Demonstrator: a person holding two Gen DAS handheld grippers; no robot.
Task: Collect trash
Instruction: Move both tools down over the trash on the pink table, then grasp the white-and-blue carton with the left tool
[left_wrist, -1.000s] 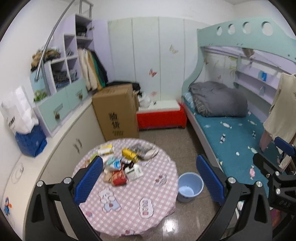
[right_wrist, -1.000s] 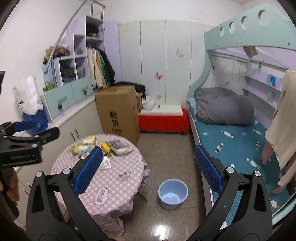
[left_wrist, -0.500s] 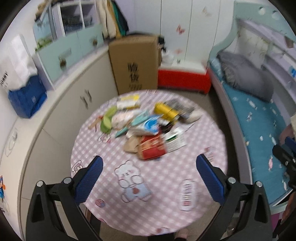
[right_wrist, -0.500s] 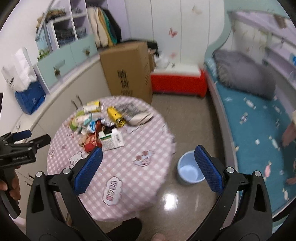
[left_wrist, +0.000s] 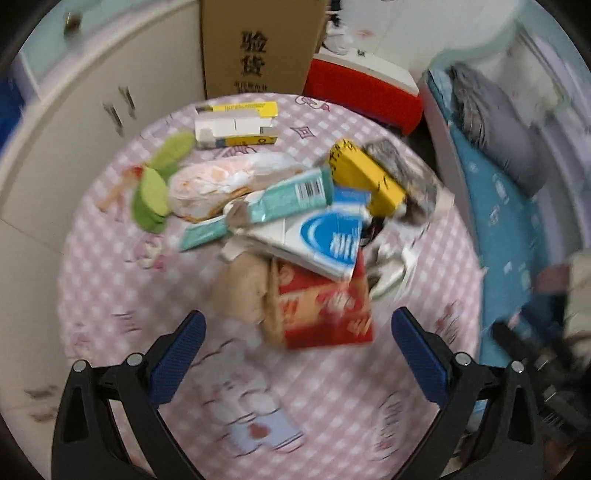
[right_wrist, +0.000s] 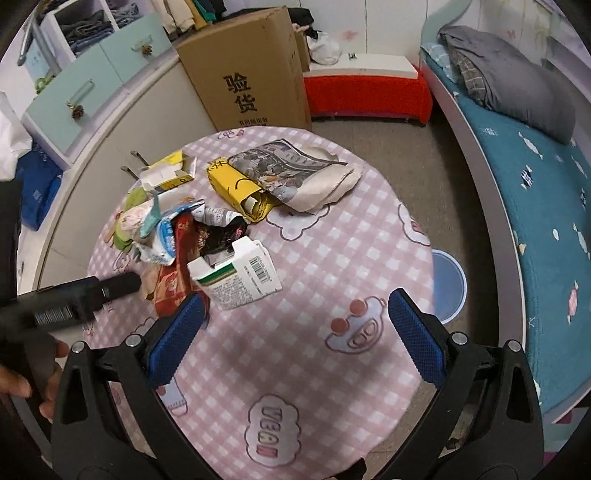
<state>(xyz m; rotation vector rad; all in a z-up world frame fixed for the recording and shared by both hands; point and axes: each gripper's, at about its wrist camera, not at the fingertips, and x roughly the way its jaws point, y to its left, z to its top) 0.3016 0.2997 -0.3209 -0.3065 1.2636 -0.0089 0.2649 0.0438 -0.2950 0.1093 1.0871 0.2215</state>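
A heap of trash lies on the round table with a pink checked cloth (left_wrist: 122, 295) (right_wrist: 332, 258). It holds a red snack bag (left_wrist: 325, 306) (right_wrist: 173, 280), a blue-and-white wrapper (left_wrist: 325, 240), a yellow carton (left_wrist: 369, 177) (right_wrist: 236, 188), a white box with a barcode (right_wrist: 236, 277) and a newspaper (right_wrist: 288, 166). My left gripper (left_wrist: 295, 354) is open and empty, just above the red bag. My right gripper (right_wrist: 295, 332) is open and empty, over the table near the white box. A light blue bin (right_wrist: 448, 284) stands on the floor right of the table.
A tall cardboard box (right_wrist: 251, 74) and a red chest (right_wrist: 365, 96) stand behind the table. A curved cabinet (right_wrist: 110, 110) runs along the left. The bed (right_wrist: 535, 184) with a grey blanket is on the right. The left gripper also shows in the right view (right_wrist: 74, 299).
Both grippers have tilted down and come closer to the table. The trash heap now fills the left view. Both stay open.
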